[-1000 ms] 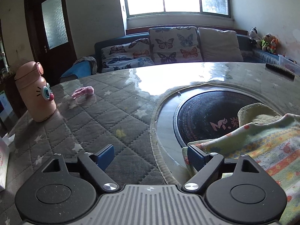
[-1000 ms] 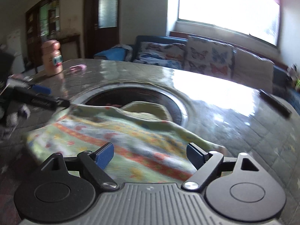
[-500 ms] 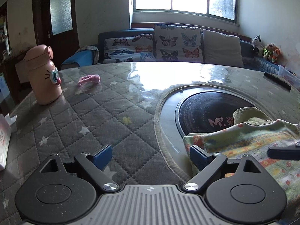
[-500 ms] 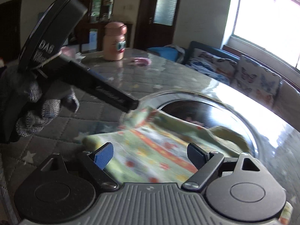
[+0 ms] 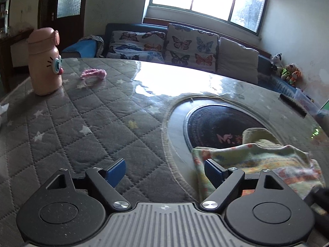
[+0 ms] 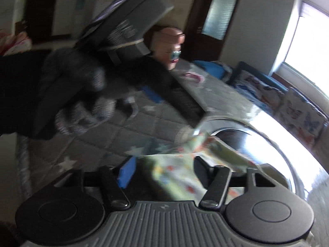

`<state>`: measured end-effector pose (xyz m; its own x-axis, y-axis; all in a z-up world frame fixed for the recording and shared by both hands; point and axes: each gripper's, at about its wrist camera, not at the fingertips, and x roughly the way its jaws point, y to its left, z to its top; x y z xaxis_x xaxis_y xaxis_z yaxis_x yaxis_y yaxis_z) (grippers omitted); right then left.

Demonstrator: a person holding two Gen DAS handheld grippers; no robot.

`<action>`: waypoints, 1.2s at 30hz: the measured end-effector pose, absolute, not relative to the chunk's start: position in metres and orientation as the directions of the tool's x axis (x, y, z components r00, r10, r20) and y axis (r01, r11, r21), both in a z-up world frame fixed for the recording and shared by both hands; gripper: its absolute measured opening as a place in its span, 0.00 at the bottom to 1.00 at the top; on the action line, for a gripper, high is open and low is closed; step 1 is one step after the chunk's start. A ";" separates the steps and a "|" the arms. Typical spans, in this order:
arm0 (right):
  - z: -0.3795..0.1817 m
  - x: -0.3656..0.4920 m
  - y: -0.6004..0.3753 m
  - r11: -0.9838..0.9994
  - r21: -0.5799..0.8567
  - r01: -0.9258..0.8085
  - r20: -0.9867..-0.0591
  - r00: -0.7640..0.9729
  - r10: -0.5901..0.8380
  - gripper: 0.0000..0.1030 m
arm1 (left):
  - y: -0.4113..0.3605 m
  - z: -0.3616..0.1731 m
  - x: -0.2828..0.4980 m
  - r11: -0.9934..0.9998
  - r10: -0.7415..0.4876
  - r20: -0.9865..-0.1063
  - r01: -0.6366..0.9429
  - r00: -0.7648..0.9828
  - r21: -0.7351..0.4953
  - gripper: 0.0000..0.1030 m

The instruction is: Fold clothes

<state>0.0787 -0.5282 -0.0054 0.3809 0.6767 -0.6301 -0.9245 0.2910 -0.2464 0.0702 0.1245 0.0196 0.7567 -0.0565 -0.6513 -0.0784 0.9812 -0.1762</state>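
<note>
Hovering low over the quilted grey counter [image 5: 78,127], the left gripper [image 5: 164,169] is showing its blue-padded fingers [image 5: 116,169] spread wide and grasping nothing. Its right-hand pad is sitting just beside the near corner of the patterned cloth [image 5: 257,160], a green piece with orange and red print, though contact there cannot be told. That cloth is lying bunched on the right of the counter, partly over the dark round hotplate [image 5: 218,123] set into a pale ring, with a plain yellow-green fold rising behind it.

Farther back on the left, a pink bottle [image 5: 45,61] with a cartoon face is standing upright, and a small pink hair tie [image 5: 93,75] is lying near it. A sofa with butterfly cushions [image 5: 174,45] is running under the window beyond the counter's edge, and plush toys [image 5: 285,70] are sitting at its far end.

Over on the right wrist view everything is smearing with motion blur. The right gripper [image 6: 162,173] is tilting over the same cloth [image 6: 178,177], its fingers released and apart, one blue pad [image 6: 126,171] showing on the left; the fabric is passing between and beneath them, ungripped. Above, a gloved left hand [image 6: 82,94] is holding the other gripper's body, whose dark tip is reaching to the far corner of the cloth.
</note>
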 end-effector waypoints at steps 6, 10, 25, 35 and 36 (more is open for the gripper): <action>-0.010 0.079 -0.527 0.292 -0.237 -0.927 -0.639 0.375 0.672 0.13 | 0.127 0.017 0.067 0.948 -0.174 -0.668 -0.062 0.723 -0.313 0.74; 0.006 0.086 -0.540 0.335 -0.160 -0.929 -0.607 0.360 0.709 0.09 | 0.125 0.012 0.066 0.910 -0.256 -0.673 -0.062 0.693 -0.410 0.66; 0.033 0.084 -0.604 0.368 -0.012 -0.930 -0.552 0.313 0.773 0.12 | 0.109 -0.009 0.072 0.770 -0.454 -0.645 -0.094 0.615 -0.631 0.13; 0.022 0.143 -0.680 0.658 0.051 -0.751 -0.576 0.516 0.634 0.16 | 0.108 -0.008 0.070 0.786 -0.437 -0.653 -0.090 0.619 -0.611 0.12; 0.018 0.153 -0.687 0.689 0.060 -0.722 -0.584 0.535 0.611 0.16 | 0.108 -0.008 0.070 0.789 -0.434 -0.654 -0.090 0.619 -0.608 0.12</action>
